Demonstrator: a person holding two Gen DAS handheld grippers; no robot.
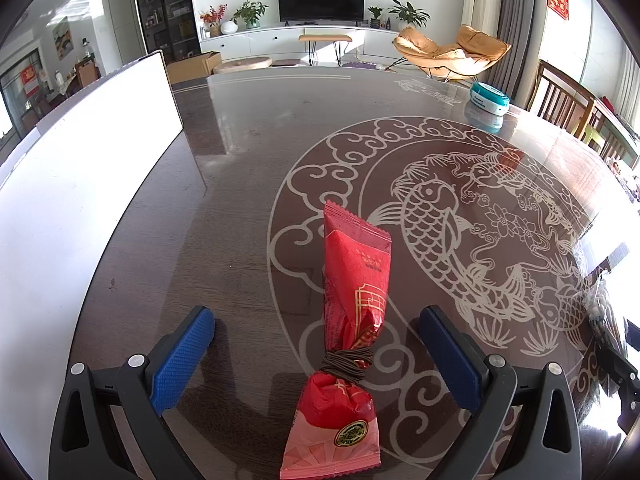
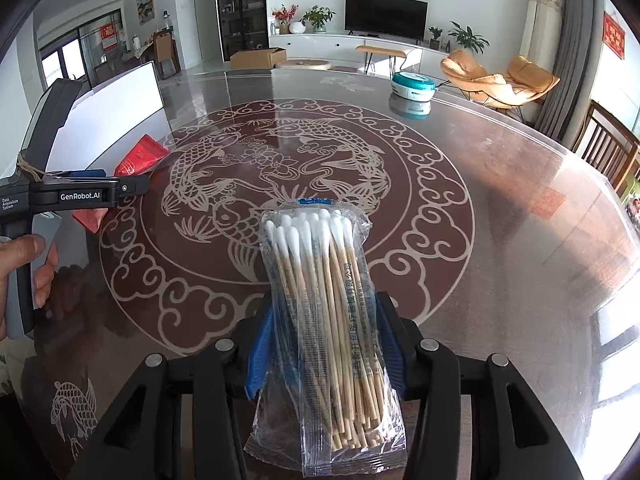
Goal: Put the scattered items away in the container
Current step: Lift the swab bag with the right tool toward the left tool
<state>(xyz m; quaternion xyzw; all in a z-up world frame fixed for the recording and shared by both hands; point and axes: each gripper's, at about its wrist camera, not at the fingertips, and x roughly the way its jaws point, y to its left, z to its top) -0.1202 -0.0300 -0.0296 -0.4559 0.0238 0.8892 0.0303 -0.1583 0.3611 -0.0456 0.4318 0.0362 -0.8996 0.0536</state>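
A red snack packet point(image 1: 352, 320), tied round its waist with a brown elastic band point(image 1: 347, 363), lies on the dark patterned table between the open blue-padded fingers of my left gripper point(image 1: 316, 328), which do not touch it. The packet also shows in the right wrist view point(image 2: 138, 158), partly behind the left gripper point(image 2: 132, 189). My right gripper point(image 2: 326, 344) is shut on a clear bag of cotton swabs point(image 2: 324, 312) and holds it above the table. A white container point(image 1: 80, 184) stands at the left, close to the packet; its wall shows in the right wrist view point(image 2: 120, 96).
A teal and white round box point(image 1: 490, 98) sits at the table's far right edge, also in the right wrist view point(image 2: 413, 86). Wooden chairs point(image 1: 568, 104) stand along the right side. A hand point(image 2: 24, 264) holds the left gripper's handle.
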